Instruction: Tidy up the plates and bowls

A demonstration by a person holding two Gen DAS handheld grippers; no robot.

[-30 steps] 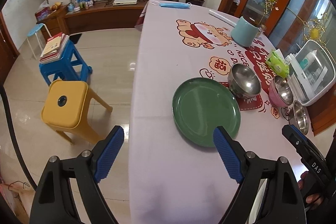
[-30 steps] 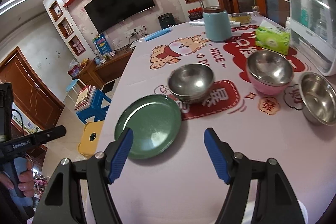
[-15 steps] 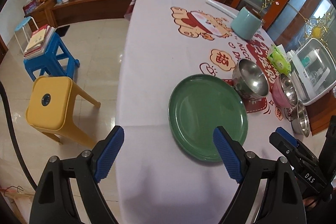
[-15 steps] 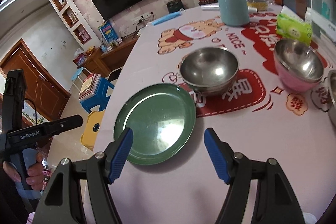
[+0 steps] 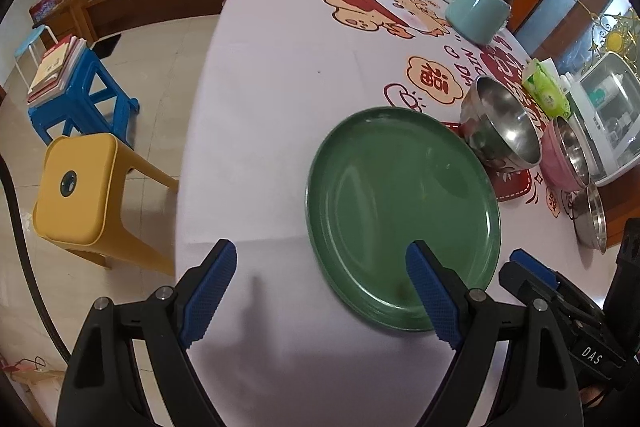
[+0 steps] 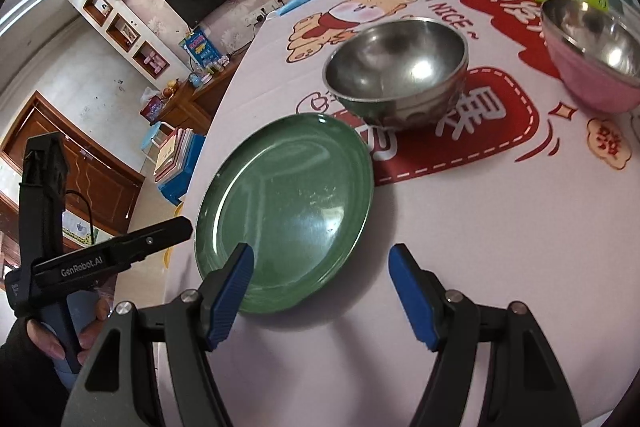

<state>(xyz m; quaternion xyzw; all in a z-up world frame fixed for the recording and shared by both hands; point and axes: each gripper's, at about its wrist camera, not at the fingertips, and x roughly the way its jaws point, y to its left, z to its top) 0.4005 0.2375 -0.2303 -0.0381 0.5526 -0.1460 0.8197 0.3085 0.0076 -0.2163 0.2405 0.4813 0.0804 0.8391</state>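
Blue-padded jaws on both grippers stand apart, nothing between them. Left gripper [image 5: 320,291] low in frame, its right-hand pad over the near rim of the green plate [image 5: 400,203] at centre right. Right gripper [image 6: 320,291] straddling that rim at lower centre. Best to pinch the rim with one gripper only, lift level. Beyond, upper right: steel bowl [image 6: 396,75], just past the plate, then pink bowl [image 6: 592,47].
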